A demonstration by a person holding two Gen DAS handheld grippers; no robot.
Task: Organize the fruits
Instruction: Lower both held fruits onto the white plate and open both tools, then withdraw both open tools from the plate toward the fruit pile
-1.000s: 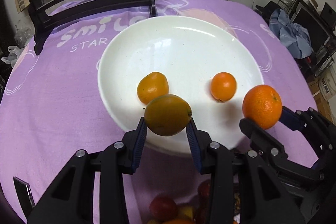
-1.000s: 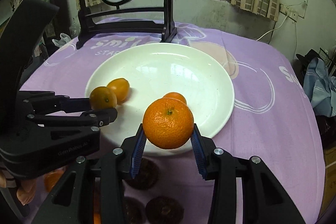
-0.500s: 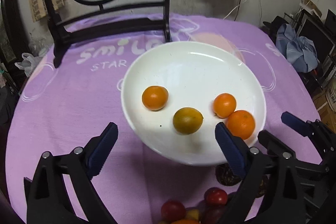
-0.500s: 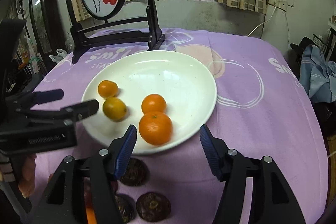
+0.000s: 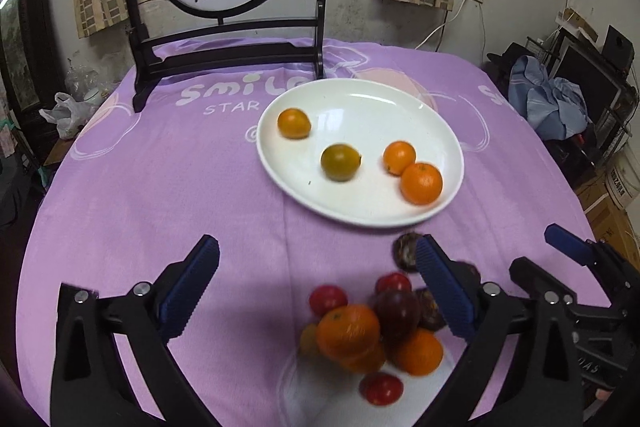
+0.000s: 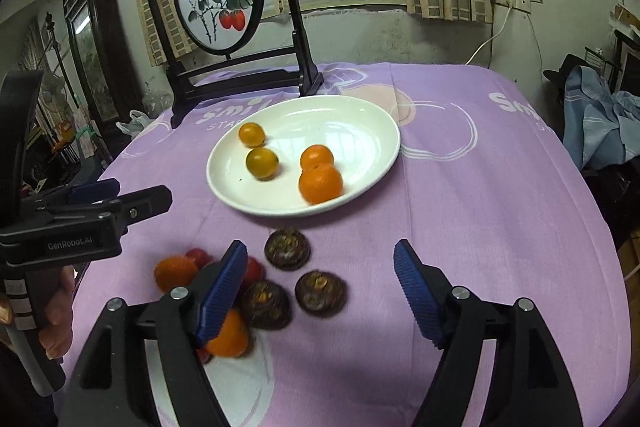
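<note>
We see four oranges (image 5: 421, 183) on the white plate (image 5: 400, 107) near the bench's far edge. More fruit (image 5: 348, 331) sits piled by its near edge. Our left gripper (image 5: 316, 291) and right gripper (image 6: 320, 291) have jaws opening wide, holding nothing.

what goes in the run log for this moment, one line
left gripper: opening, empty | right gripper: opening, empty | plate: four citrus fruits | loose pile: on cloth near grippers

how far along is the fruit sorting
Partway. Done: four citrus fruits lie on the white plate. In hand: nothing; the left gripper and right gripper are both opening, empty. Left: the pile of fruit on the purple cloth.
</note>
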